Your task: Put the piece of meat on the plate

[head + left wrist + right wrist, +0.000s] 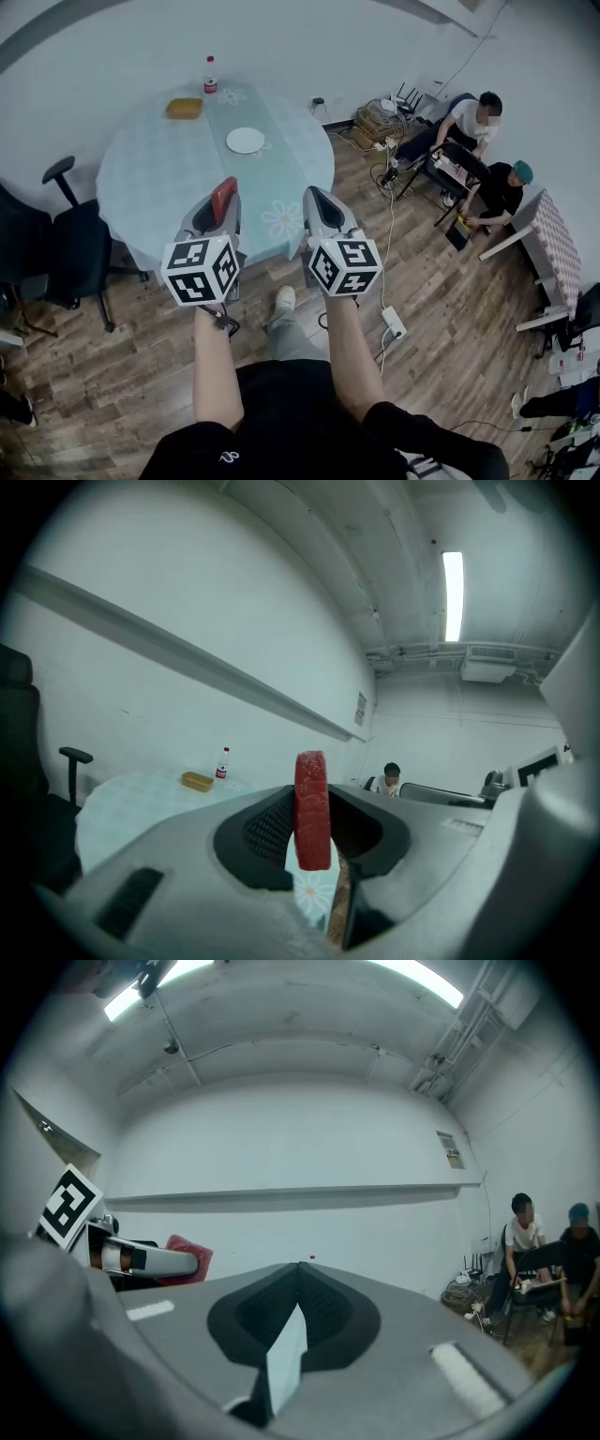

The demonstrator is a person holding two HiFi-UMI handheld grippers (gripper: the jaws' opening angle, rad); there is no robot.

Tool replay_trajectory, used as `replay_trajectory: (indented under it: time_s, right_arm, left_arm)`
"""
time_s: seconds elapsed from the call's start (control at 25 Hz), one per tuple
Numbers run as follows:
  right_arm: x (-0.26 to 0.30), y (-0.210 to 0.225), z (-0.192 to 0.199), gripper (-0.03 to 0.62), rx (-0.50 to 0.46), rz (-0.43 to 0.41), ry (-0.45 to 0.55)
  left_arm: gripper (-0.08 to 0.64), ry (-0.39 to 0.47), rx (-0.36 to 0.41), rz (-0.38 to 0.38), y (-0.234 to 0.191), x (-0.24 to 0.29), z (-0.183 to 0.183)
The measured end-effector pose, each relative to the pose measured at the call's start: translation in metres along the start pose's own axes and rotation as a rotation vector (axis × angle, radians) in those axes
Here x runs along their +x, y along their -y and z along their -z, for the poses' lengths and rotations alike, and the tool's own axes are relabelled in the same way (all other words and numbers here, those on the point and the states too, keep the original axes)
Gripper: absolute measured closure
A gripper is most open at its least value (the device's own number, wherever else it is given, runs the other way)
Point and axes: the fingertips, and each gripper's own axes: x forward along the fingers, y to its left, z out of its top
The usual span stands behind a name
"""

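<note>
A slab of red meat point(223, 195) stands on edge between the jaws of my left gripper point(221, 204), which is shut on it. The left gripper view shows the meat point(311, 808) upright between the pads. A white plate point(246, 141) lies empty on the round table point(150, 178), ahead of both grippers and apart from them. My right gripper point(310, 193) is level beside the left one at the table's near edge, shut with nothing in it; its tips point(300, 1267) meet. The right gripper view catches the left gripper point(150, 1260) and the meat point(192, 1258).
A yellow-brown box point(185, 109) and a red-capped bottle point(210, 75) stand at the table's far side. A black office chair point(66, 253) is at the left. Two people point(473, 127) sit at the right among cables; a power strip point(392, 322) lies on the wooden floor.
</note>
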Motion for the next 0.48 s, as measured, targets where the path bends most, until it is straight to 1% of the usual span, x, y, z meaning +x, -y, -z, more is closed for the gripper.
replay_trajectory:
  time_s: [0.12, 0.32, 0.48]
  right_arm:
    - [0.036, 0.026, 0.011, 0.584, 0.003, -0.02, -0.018]
    - [0.104, 0.087, 0.035, 0.584, 0.039, -0.056, -0.049]
    - [0.185, 0.133, 0.053, 0.583, 0.112, -0.08, -0.103]
  left_arm:
    - [0.468, -0.002, -0.014, -0.02, -0.01, 0.041, 0.006]
    - [0.468, -0.045, -0.027, -0.074, -0.028, 0.123, 0.027]
    - [0.468, -0.119, -0.034, -0.117, -0.049, 0.197, 0.039]
